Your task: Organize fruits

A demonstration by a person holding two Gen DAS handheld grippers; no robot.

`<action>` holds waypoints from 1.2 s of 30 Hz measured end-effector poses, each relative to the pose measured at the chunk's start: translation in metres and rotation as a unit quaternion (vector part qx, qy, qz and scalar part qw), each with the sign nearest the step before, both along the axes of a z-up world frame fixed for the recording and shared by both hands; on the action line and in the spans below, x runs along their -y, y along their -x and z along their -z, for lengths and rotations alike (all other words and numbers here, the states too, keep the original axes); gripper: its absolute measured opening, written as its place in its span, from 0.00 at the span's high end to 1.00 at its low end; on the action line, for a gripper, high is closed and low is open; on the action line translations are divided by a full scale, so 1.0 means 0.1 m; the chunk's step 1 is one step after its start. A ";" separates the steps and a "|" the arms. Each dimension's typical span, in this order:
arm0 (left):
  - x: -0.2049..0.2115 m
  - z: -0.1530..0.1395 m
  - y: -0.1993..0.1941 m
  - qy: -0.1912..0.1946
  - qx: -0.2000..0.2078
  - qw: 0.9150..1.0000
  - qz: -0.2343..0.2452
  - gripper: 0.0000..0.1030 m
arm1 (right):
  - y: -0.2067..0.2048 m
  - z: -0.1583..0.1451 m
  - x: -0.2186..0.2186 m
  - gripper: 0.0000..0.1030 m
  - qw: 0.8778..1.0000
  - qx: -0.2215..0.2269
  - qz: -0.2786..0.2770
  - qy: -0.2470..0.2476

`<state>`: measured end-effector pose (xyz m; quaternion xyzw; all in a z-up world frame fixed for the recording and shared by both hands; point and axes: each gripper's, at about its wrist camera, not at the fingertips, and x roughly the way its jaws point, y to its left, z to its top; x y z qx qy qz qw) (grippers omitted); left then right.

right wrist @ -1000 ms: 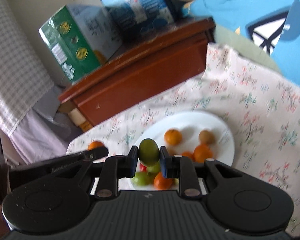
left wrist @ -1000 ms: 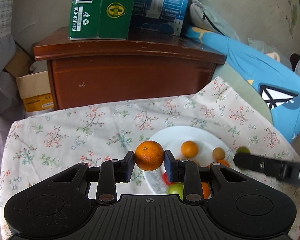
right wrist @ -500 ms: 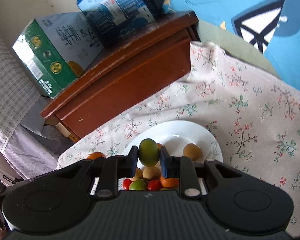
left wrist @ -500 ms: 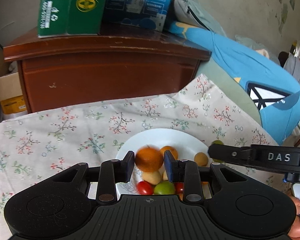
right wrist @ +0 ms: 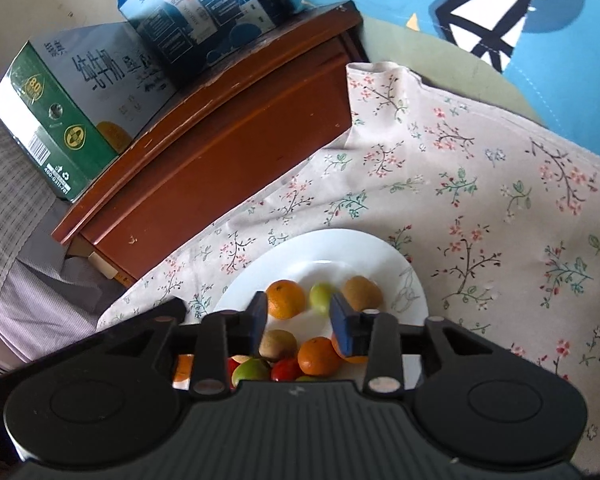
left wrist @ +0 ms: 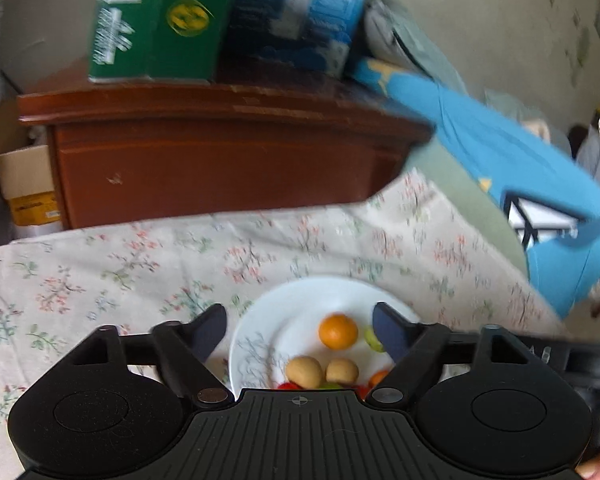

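Note:
A white plate [left wrist: 300, 300] [right wrist: 340, 246] sits on the floral cloth and holds several small fruits. In the left wrist view my left gripper [left wrist: 300, 330] is wide open above the plate, with an orange [left wrist: 338, 331] lying on the plate between its fingers. In the right wrist view my right gripper [right wrist: 299, 320] is open over the plate. A green fruit [right wrist: 321, 297] lies just beyond its fingertips, beside an orange [right wrist: 286, 298] and a brown kiwi [right wrist: 362, 293]. More fruits lie under the fingers.
A brown wooden cabinet [left wrist: 220, 152] [right wrist: 220, 152] stands behind the cloth, with a green carton [left wrist: 156, 24] [right wrist: 60, 120] and a blue carton [left wrist: 300, 12] [right wrist: 204, 12] on top. A blue garment [left wrist: 520, 184] lies at the right. A cardboard box [left wrist: 24, 184] sits at the left.
Both grippers have opened. The left let go of its orange and the right let go of its green fruit; both fruits now lie on the plate.

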<state>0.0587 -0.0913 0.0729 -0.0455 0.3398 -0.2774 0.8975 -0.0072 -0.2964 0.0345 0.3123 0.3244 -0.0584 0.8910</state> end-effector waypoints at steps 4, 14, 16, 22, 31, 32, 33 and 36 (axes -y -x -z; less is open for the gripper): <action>-0.10 -0.10 0.05 0.001 -0.002 1.000 -0.009 0.07 | 0.07 -0.07 -0.03 0.59 1.000 0.004 -0.001 0.005; -0.38 -0.17 0.38 -0.043 -0.019 0.997 -0.053 0.03 | 0.42 -0.38 -0.17 0.27 0.996 -0.011 0.010 0.085; -0.49 -0.15 0.47 -0.044 -0.027 0.997 -0.063 0.03 | 0.56 -0.42 -0.15 0.26 0.996 -0.011 0.016 0.085; -0.69 0.00 0.73 -0.062 -0.061 0.992 -0.088 0.03 | 0.90 -0.40 -0.10 0.20 0.996 -0.029 0.048 0.063; -0.89 0.22 0.98 -0.080 -0.091 0.986 -0.118 0.03 | 1.12 -0.26 -0.20 0.19 0.995 -0.057 0.054 0.058; -0.92 0.22 0.98 -0.081 -0.089 0.985 -0.127 0.03 | 1.12 -0.25 -0.23 0.19 0.996 -0.049 0.047 0.055; -0.94 0.21 0.98 -0.080 -0.085 0.984 -0.132 0.03 | 1.11 -0.26 -0.26 0.19 0.997 -0.038 0.032 0.053; -0.97 0.22 0.89 -0.073 -0.083 0.983 -0.147 0.03 | 1.07 -0.26 -0.42 0.19 0.998 -0.019 -0.005 0.067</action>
